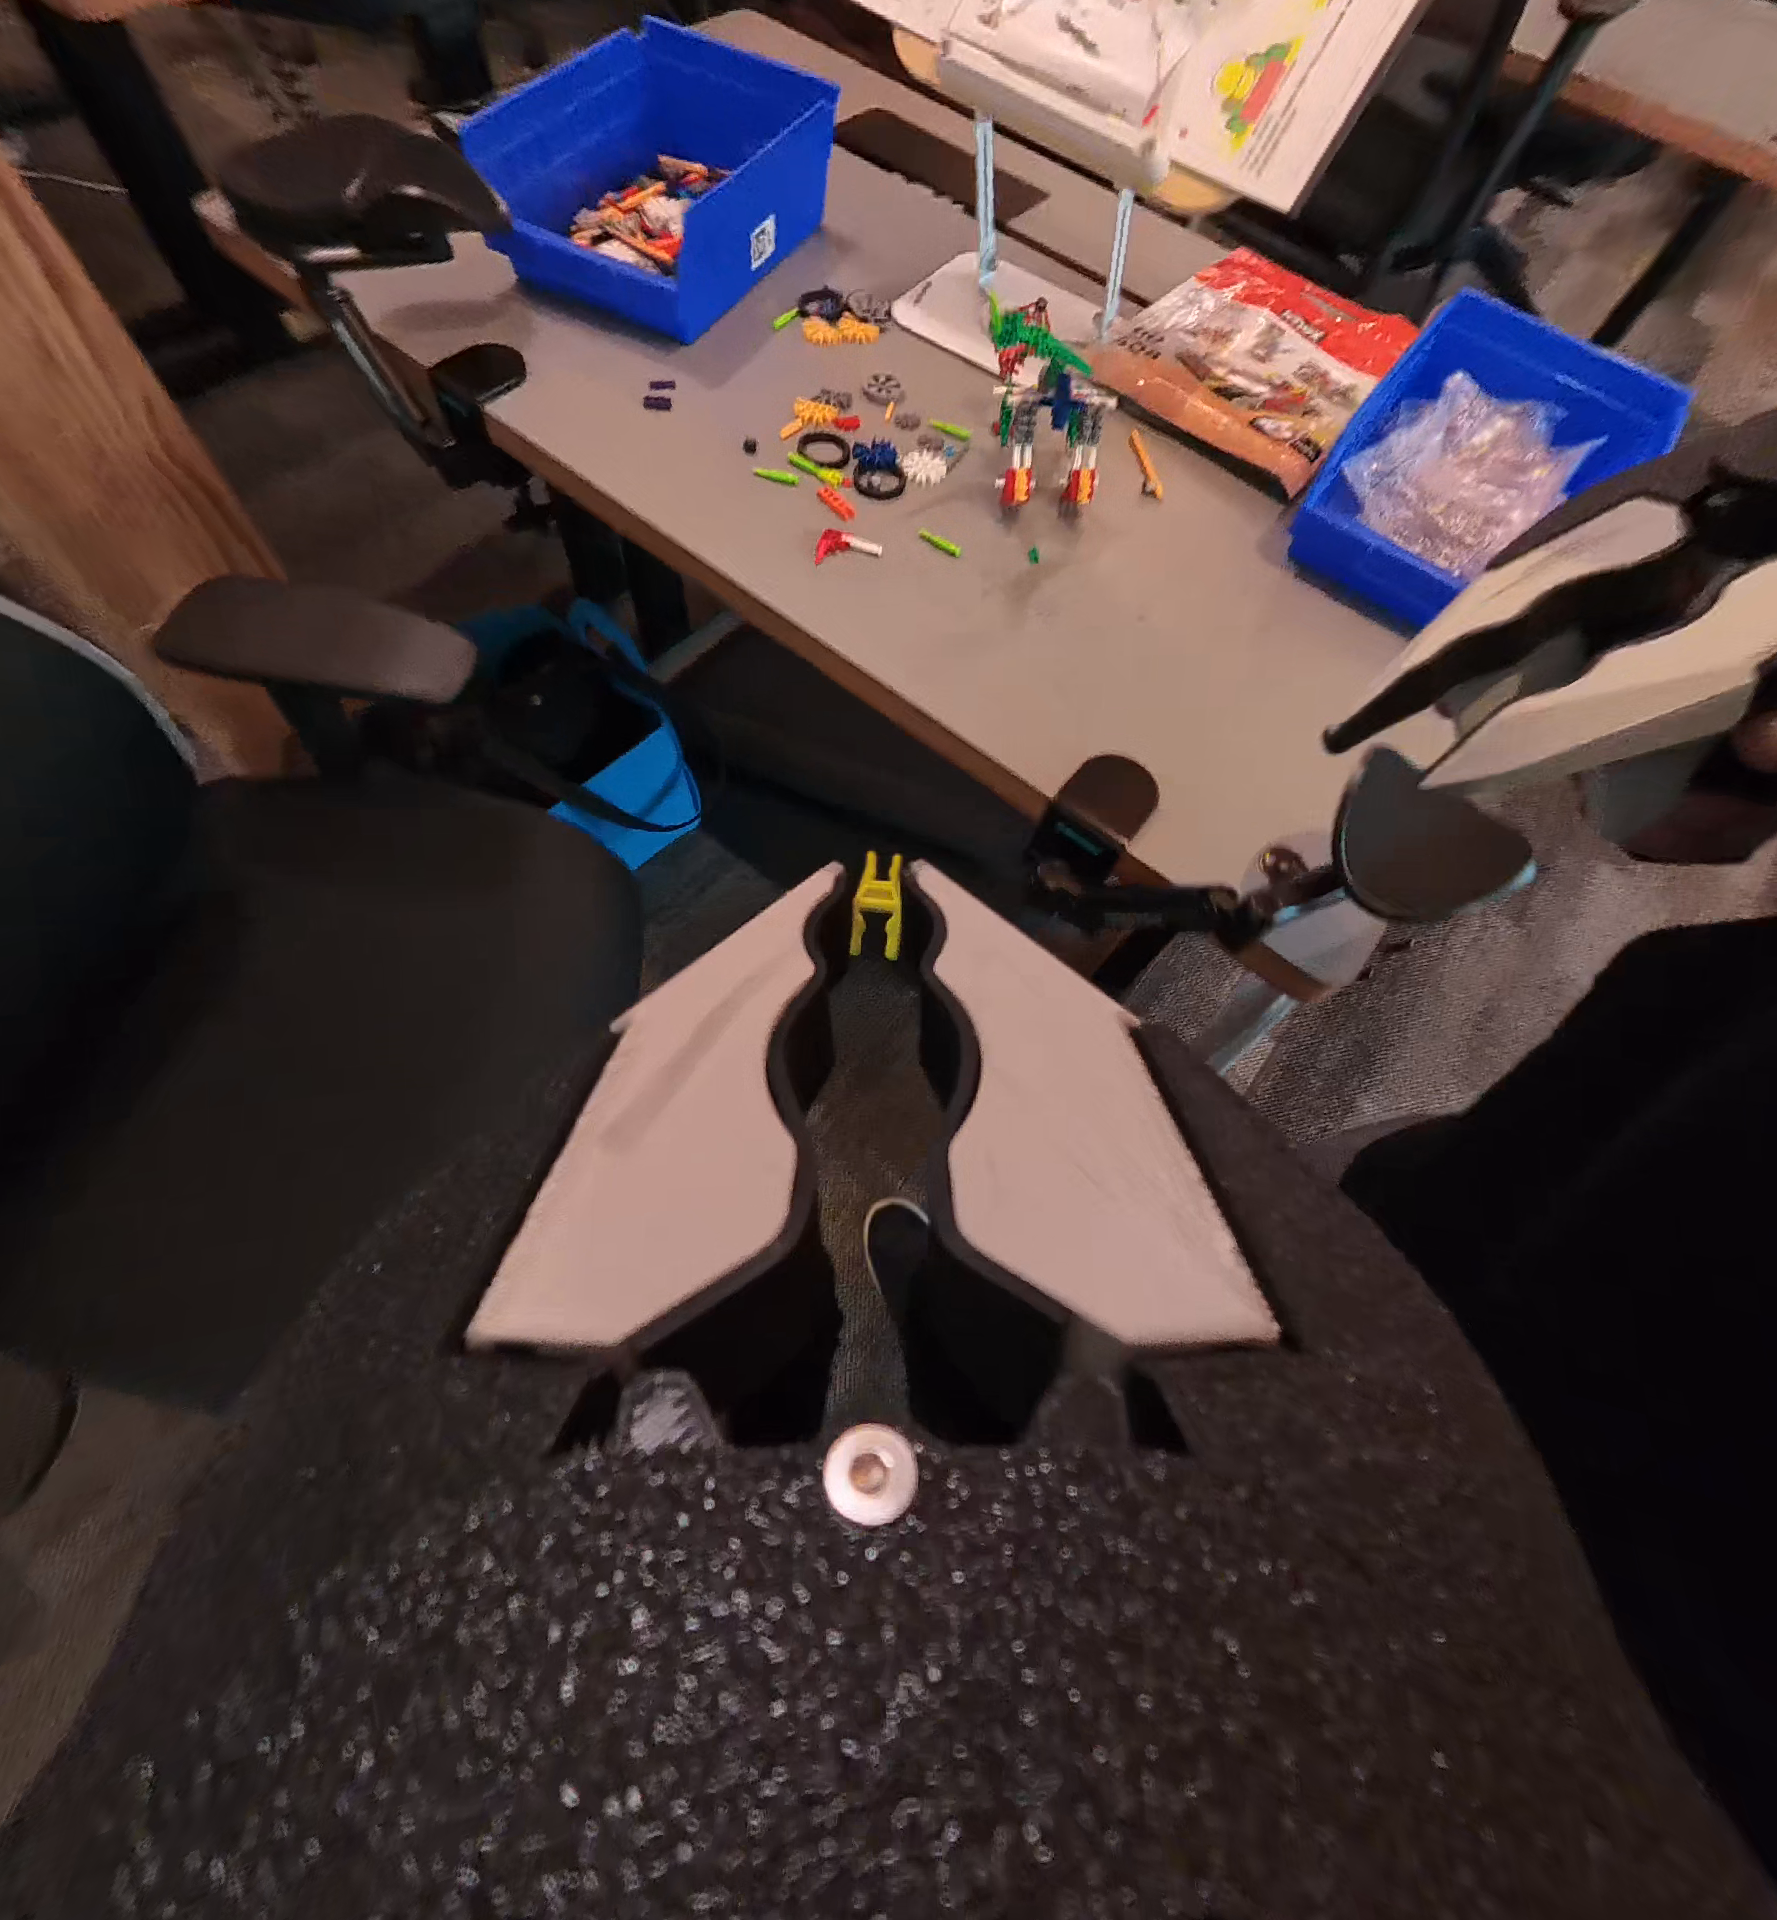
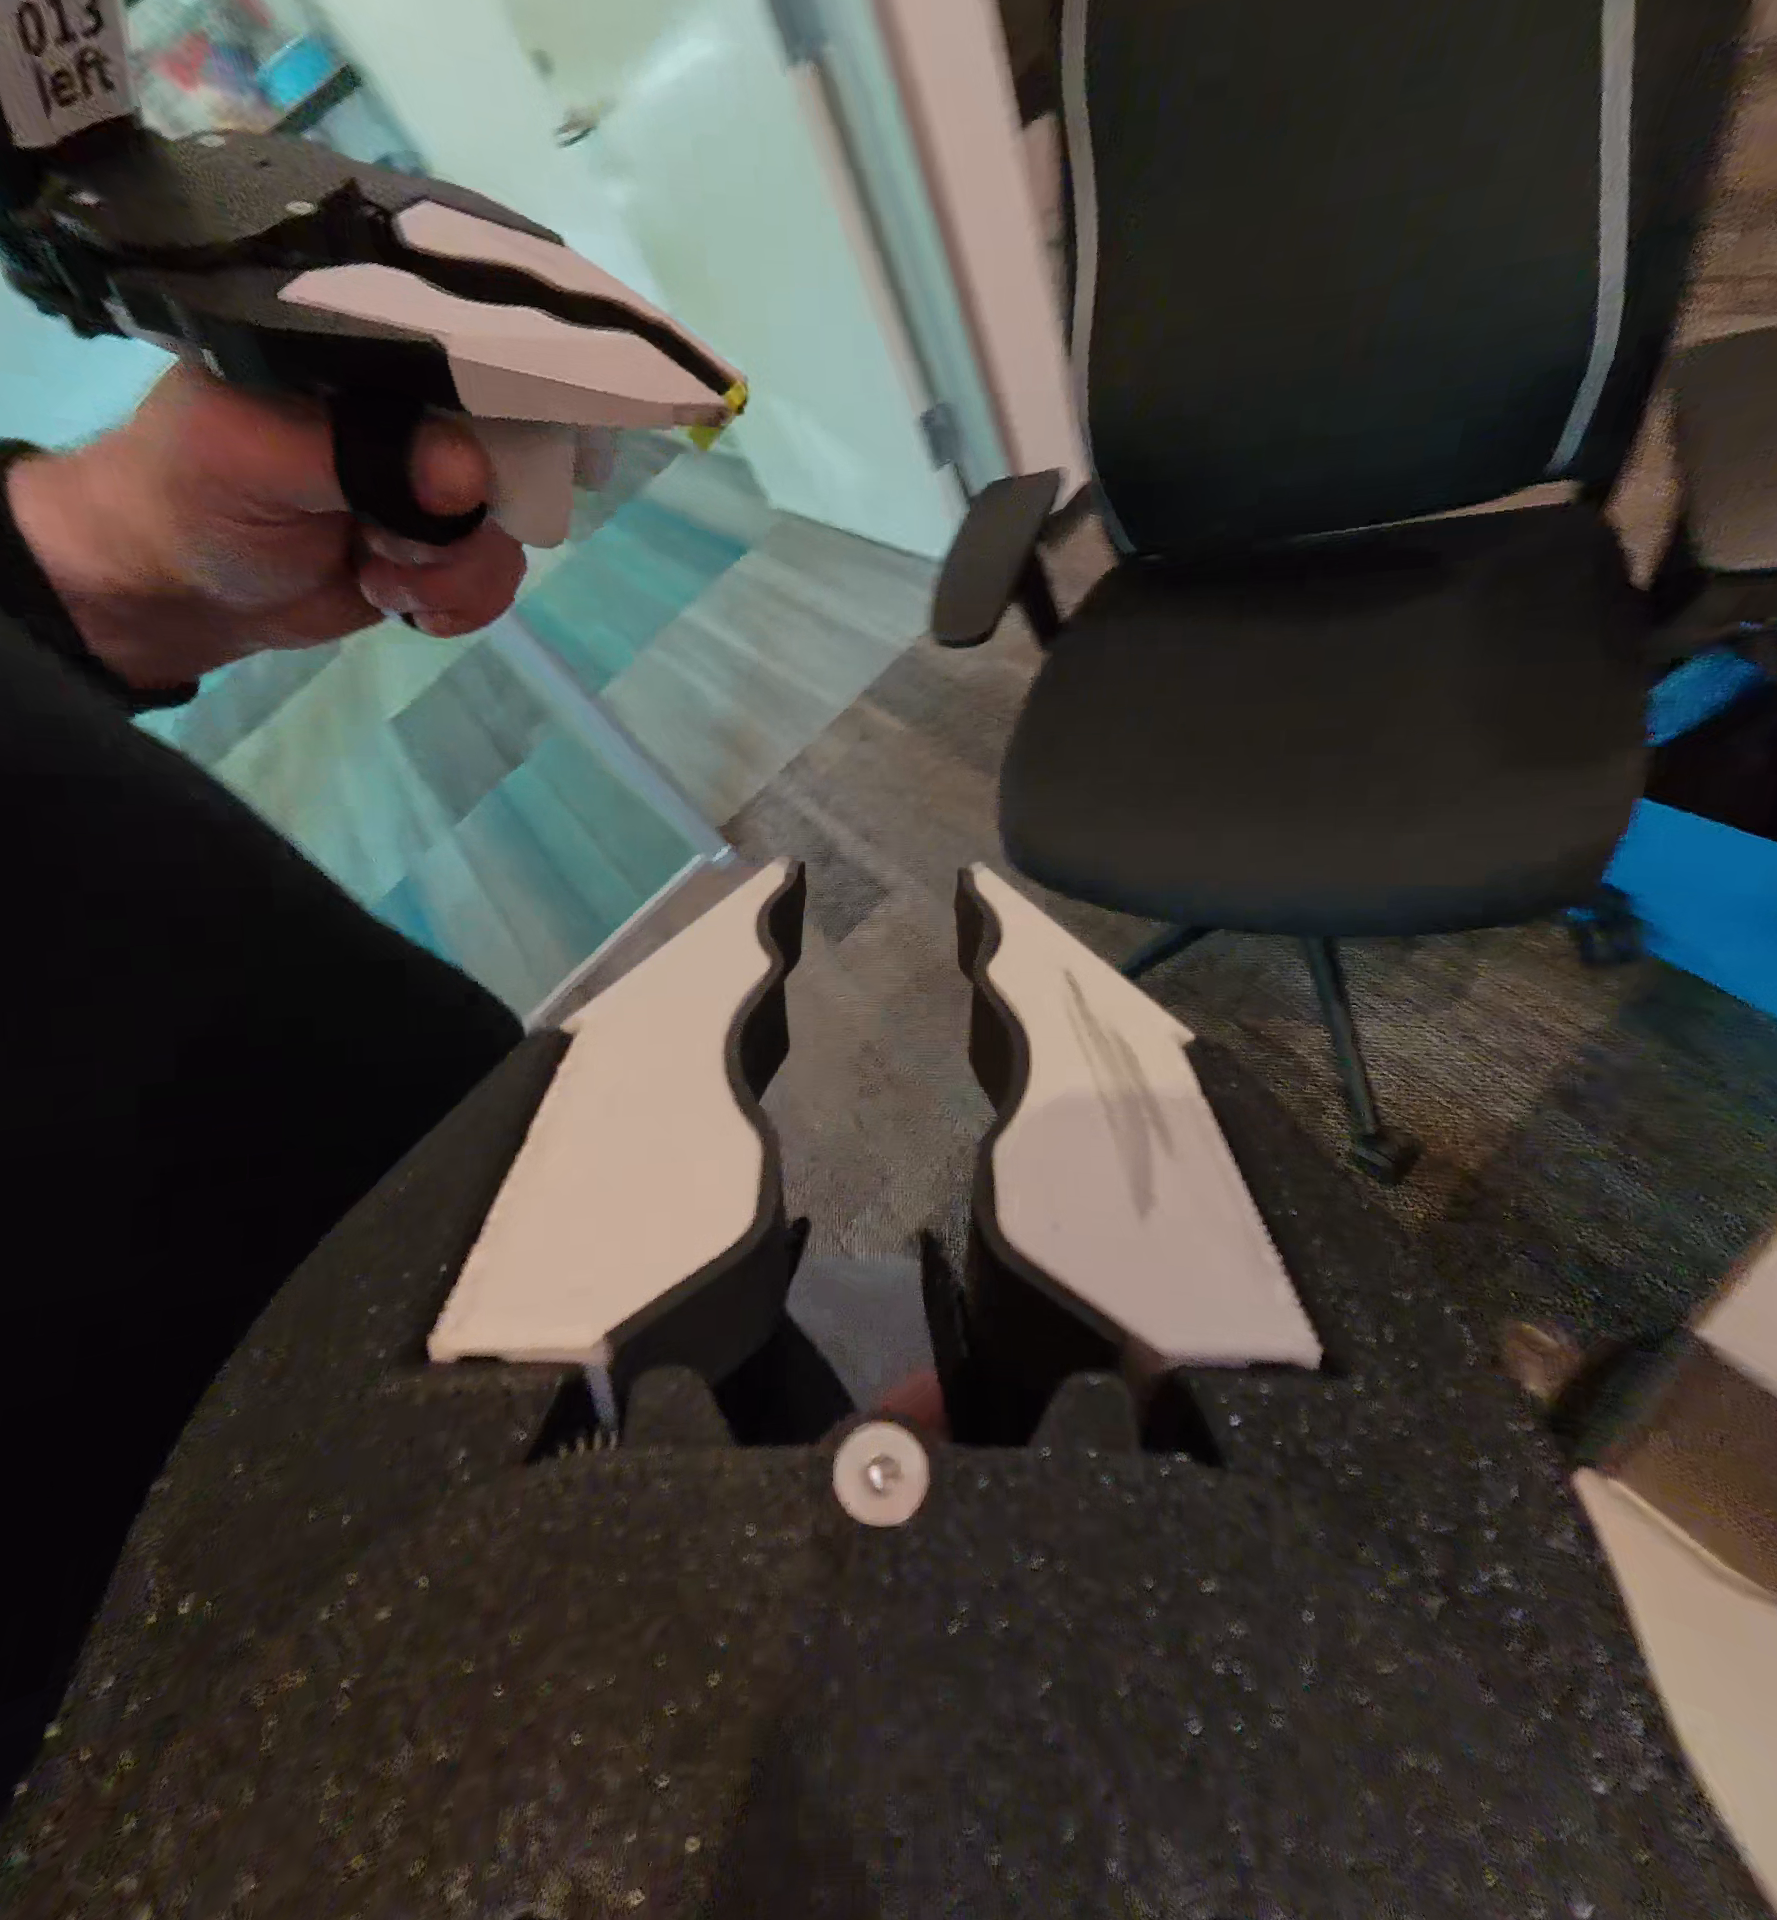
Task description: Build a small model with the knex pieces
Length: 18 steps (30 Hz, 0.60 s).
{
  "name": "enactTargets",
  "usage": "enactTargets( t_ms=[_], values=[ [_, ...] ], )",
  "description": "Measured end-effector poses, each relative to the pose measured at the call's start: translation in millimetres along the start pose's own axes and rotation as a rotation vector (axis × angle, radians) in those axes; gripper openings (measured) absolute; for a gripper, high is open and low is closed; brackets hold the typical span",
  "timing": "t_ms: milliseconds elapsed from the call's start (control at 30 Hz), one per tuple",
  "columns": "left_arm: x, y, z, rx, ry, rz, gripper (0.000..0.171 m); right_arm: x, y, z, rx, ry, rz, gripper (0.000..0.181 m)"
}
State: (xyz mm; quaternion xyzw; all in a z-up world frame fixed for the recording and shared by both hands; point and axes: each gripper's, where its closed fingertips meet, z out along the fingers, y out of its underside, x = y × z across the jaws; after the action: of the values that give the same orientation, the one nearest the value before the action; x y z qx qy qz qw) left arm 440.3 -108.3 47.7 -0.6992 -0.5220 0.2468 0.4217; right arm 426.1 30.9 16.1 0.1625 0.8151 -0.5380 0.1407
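My left gripper is shut on a small yellow connector piece held at its fingertips, in the air in front of the grey table. It also shows in the right wrist view, held by a hand, with the yellow piece at its tip. My right gripper is open and empty above the carpet, facing a black office chair. It also shows at the right of the left wrist view. A small toy figure of colourful rods stands on the table among loose pieces.
A blue bin with mixed pieces stands at the table's far left and a blue bin with plastic bags at the right. A red printed bag and a stand with an instruction sheet are behind. A black chair is at left. One gripper's finger ends stand about 15 cm off the other's.
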Motion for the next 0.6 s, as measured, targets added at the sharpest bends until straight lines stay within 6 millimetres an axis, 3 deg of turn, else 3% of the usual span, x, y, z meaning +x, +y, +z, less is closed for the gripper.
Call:
enactTargets(
  t_ms=[67,167,300,400,600],
  values=[
    [-20.8,-32.2,43.1,0.004,0.068,0.040,0.006,31.6,-26.4,-0.2,0.054,0.031,0.024,0.028],
    [-40.3,-73.1,120.6,0.003,0.171,0.120,0.007,82.4,-45.2,-13.3,0.065,0.155,0.016,0.028],
    [-64.9,-105.5,230.3,-0.043,0.221,0.326,0.007,133.1,-66.4,-46.0,0.164,0.346,0.098,0.028],
    [-86.3,-120.4,307.4,-0.084,0.267,0.406,0.007,156.1,-70.6,-61.5,0.221,0.460,0.159,0.028],
    [-108.4,-134.6,468.0,-0.141,0.334,0.528,0.007,208.3,-54.9,-70.4,0.226,0.686,0.280,0.028]
  ],
)
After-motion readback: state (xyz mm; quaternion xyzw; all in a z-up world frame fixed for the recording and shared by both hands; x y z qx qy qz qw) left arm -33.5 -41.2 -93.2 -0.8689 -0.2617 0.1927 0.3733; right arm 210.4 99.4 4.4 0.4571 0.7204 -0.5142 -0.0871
